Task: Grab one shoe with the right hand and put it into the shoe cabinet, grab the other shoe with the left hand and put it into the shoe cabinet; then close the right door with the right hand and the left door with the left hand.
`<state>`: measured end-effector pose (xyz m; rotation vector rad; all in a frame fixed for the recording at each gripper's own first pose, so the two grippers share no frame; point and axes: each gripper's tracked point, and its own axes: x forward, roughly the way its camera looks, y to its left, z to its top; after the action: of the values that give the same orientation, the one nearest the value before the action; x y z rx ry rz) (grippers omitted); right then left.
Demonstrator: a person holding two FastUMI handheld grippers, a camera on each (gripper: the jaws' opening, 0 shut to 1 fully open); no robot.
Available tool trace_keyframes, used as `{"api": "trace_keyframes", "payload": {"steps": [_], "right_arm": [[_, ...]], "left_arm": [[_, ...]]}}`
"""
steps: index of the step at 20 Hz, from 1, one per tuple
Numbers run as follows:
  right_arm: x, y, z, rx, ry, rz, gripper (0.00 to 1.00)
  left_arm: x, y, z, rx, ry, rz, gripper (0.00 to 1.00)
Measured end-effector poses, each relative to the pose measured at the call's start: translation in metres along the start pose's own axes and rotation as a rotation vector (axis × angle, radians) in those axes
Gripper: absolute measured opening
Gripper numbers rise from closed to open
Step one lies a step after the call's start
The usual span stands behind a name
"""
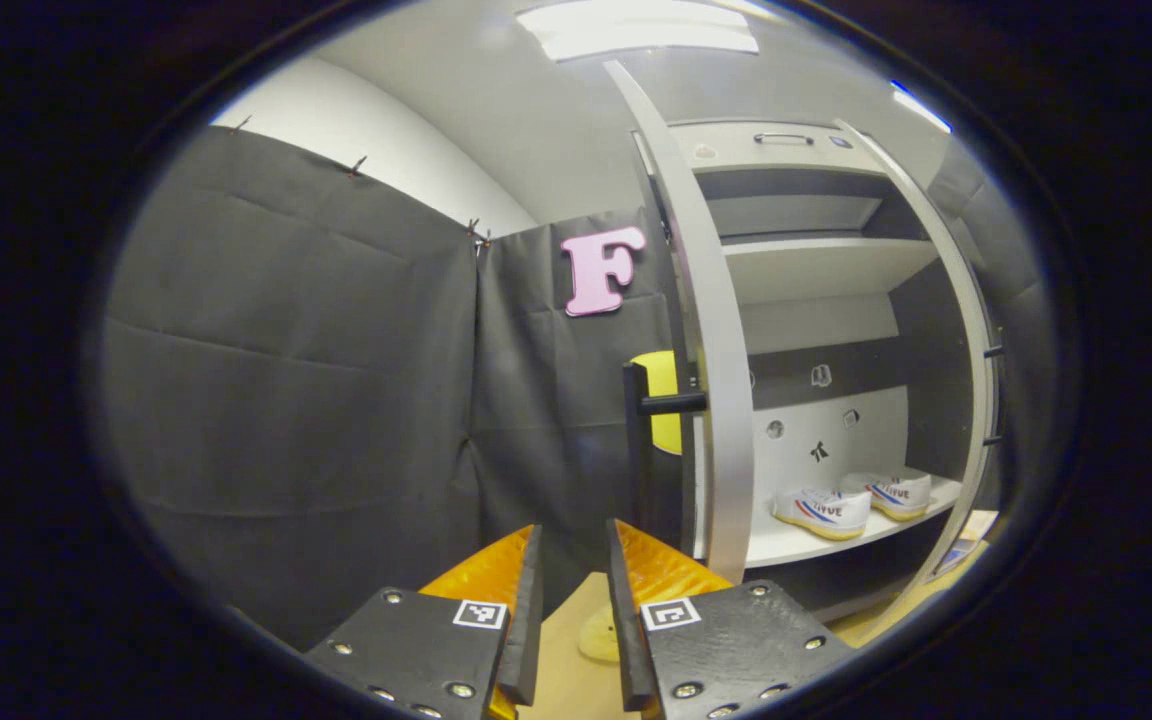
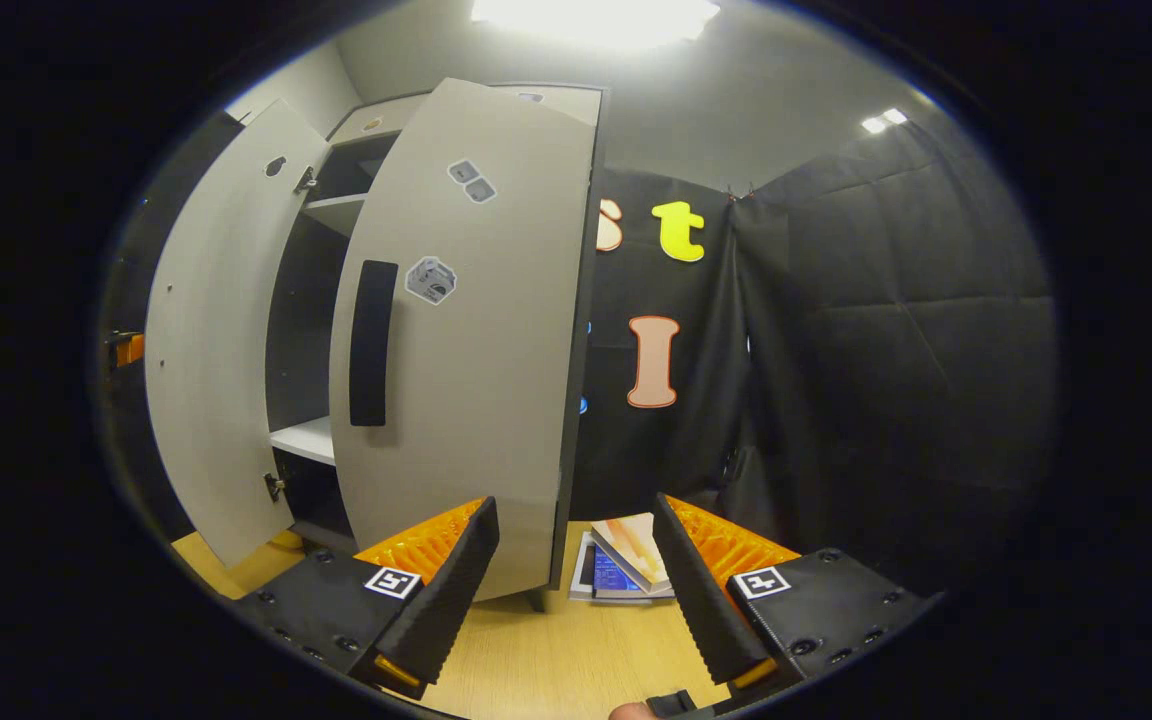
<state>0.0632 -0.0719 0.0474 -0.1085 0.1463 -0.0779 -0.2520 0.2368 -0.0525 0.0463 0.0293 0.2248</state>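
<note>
Two white shoes with red and blue stripes, one (image 1: 822, 511) nearer and one (image 1: 896, 492) behind it, stand side by side on the lower shelf (image 1: 786, 545) of the shoe cabinet. The left door (image 1: 718, 380) stands open, edge-on to me, with its black handle (image 1: 666, 403) sticking out to the left. My left gripper (image 1: 574, 528) is open with a narrow gap and nothing in it, short of that door and below its handle. In the right gripper view the right door (image 2: 466, 340) with its black handle (image 2: 373, 342) is swung partway. My right gripper (image 2: 574, 505) is wide open and empty just before the door's lower edge.
The left door (image 2: 221, 340) hangs open beyond the right one, with a white shelf (image 2: 306, 437) between them. Books (image 2: 621, 565) lie on the wooden floor (image 2: 556, 650) by the cabinet's right foot. Black cloth walls close in on both sides. Upper shelves (image 1: 816, 265) hold nothing.
</note>
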Motion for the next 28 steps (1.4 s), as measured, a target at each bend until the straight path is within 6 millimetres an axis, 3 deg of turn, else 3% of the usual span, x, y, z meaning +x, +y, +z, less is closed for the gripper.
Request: {"api": "trace_keyframes", "payload": {"steps": [5, 18, 21, 24, 28], "right_arm": [[0.002, 0.014, -0.002, -0.017, -0.007, 0.039, 0.97], [0.001, 0.006, -0.014, -0.002, 0.012, 0.051, 0.98], [-0.001, -0.001, -0.017, 0.003, 0.017, 0.043, 0.98], [-0.004, -0.011, -0.018, 0.008, 0.021, 0.027, 0.98], [-0.006, -0.012, -0.016, 0.026, 0.016, 0.014, 0.97]], "left_arm": [[-0.009, -0.022, 0.004, -0.008, 0.004, -0.037, 0.33], [-0.028, -0.080, 0.012, -0.026, -0.007, -0.127, 0.32], [-0.030, -0.117, 0.015, -0.037, -0.016, -0.212, 0.33], [-0.030, -0.166, 0.016, -0.040, -0.017, -0.321, 0.33], [-0.039, -0.198, 0.014, -0.024, -0.024, -0.384, 0.33]]}}
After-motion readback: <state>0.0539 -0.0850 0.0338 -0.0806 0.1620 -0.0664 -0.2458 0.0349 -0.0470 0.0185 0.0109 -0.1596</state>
